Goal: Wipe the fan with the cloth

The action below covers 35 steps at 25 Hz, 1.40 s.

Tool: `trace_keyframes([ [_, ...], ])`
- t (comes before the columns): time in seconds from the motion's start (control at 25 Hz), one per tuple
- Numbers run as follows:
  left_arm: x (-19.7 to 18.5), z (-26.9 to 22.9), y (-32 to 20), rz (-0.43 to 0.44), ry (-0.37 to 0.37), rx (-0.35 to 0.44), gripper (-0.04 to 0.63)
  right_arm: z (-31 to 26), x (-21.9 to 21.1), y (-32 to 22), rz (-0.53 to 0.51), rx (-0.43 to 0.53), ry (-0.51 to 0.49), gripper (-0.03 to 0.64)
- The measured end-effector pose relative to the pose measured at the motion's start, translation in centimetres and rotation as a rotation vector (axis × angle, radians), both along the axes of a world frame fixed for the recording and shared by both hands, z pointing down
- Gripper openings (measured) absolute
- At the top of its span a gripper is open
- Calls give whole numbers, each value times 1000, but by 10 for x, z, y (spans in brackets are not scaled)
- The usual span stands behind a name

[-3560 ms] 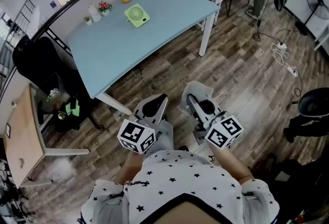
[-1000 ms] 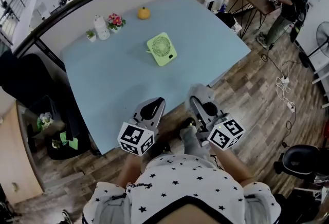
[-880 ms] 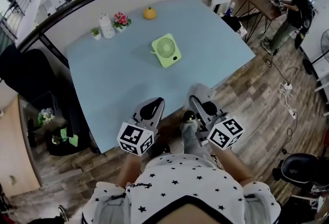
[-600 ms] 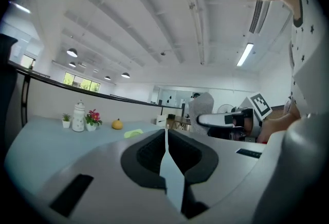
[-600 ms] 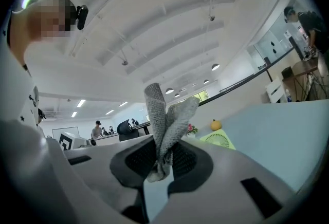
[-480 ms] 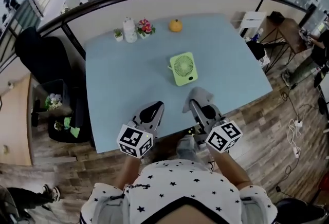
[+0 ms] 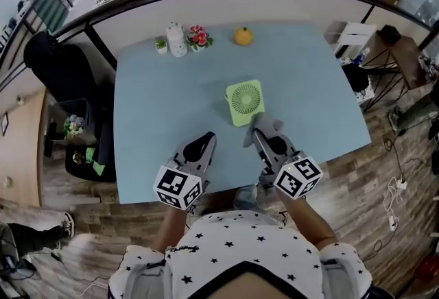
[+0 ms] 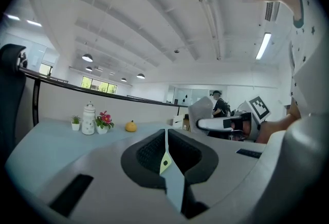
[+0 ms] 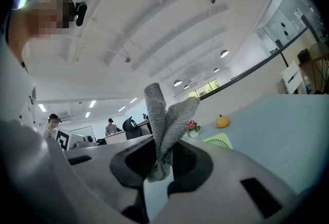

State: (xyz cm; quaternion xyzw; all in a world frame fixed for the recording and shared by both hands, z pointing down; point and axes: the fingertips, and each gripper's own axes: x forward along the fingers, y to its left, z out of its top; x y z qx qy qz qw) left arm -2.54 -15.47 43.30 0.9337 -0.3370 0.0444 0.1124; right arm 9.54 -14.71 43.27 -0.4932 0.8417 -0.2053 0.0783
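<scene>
The big change is the approach. A few seconds ago the counter (image 7: 158, 105) was well off across the floor; half a second ago I was just reaching its near edge. Now both tongs hang over that near edge, and the fan (image 7: 244, 100) has come from far away to right in front of me.

The fan lies flat, grille up, about mid-counter and a little toward the right edge. The right tongs (image 7: 265, 132) are pinching the cloth (image 7: 264, 122), a grey fold that stands up out of the jaws. From the head view the cloth's tip sits at the fan's near edge. I can't tell whether it touches. In the right gripper view the fan (image 9: 218, 141) shows beyond the cloth (image 9: 165, 115), so I judge there is a gap left.

The left tongs (image 7: 203, 144) are pressed together on nothing, over the near edge and to the left of the fan.

For the task, this means the walk-up is done and the wiping hasn't started. My next move, as I see it, is to bring the cloth down onto the grille. The fan looks light, so a push could slide it; the free left tongs could steady it.

The flowers (image 7: 199, 37) and the other small things along the far edge are well apart from all this.
</scene>
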Motion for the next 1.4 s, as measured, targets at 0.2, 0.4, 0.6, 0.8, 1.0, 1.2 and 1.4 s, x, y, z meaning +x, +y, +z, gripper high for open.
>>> trace_keyframes([
  [0.2, 15, -1, -17, -51, -9, 0, 40, -1, 16, -22, -44, 2, -9, 49],
  [0.4, 33, -2, -32, -83, -15, 4, 40, 1, 33, -42, -77, 4, -11, 49],
  [0.6, 50, -3, -48, -122, -23, 3, 40, 4, 50, -62, -113, -3, -2, 49],
  [0.8, 54, -4, -59, -173, -37, 2, 40, 14, 51, -81, -177, -13, 35, 49],
  [1.0, 47, -2, -65, -240, -45, 8, 40, 34, 43, -96, -238, -39, 83, 49],
  [1.2, 25, 2, -72, -281, -53, -14, 40, 54, 19, -114, -286, -73, 137, 49],
  [1.4, -1, 5, -84, -318, -46, -36, 40, 75, -8, -132, -314, -120, 195, 49],
])
